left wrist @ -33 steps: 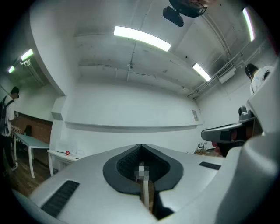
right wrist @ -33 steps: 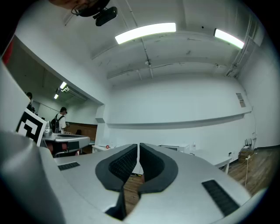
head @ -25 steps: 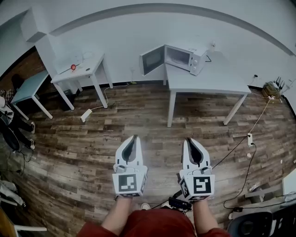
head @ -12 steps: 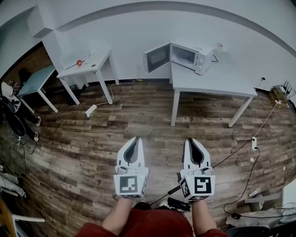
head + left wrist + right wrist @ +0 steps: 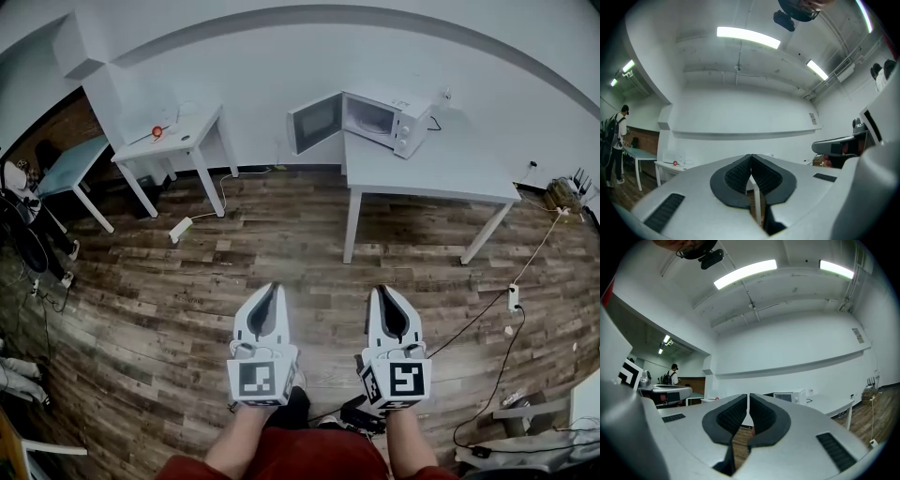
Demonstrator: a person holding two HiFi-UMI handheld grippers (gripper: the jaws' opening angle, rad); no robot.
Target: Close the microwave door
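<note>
- Wood planks, brown and grey, make up the floor (image 5: 187,300), which takes up most of the room. Black cables (image 5: 487,375) trail over it on the right.
- Behind everything runs the plain white wall (image 5: 281,66).
- Against that wall on the right stands the long table (image 5: 441,173), white, on four white legs.
- To its left and well apart from it is the smaller table (image 5: 178,141), also white. The teal table (image 5: 70,167) stands further left again.
- Seen from the left gripper view, a person (image 5: 618,140) with a backpack stands beside the teal table.
- At the back left corner of the long table, near the wall, sits the white microwave (image 5: 386,114). Its door (image 5: 314,122) stands wide open, swung out to the left past the table's edge, and the cavity shows.
- Low in front of the one holding it, the left gripper (image 5: 271,289) points toward the tables, well apart from the microwave. Its jaws are pressed together at the tips with nothing between them.
- Just beside it, the right gripper (image 5: 383,291) points the same way. Its jaws are drawn together too, with only a hairline slit between the pads, and they hold nothing.
- On the floor in front of the smaller table lies a white power strip (image 5: 178,230).
- On the smaller table rests a little red thing (image 5: 157,131); I cannot tell what it is.
</note>
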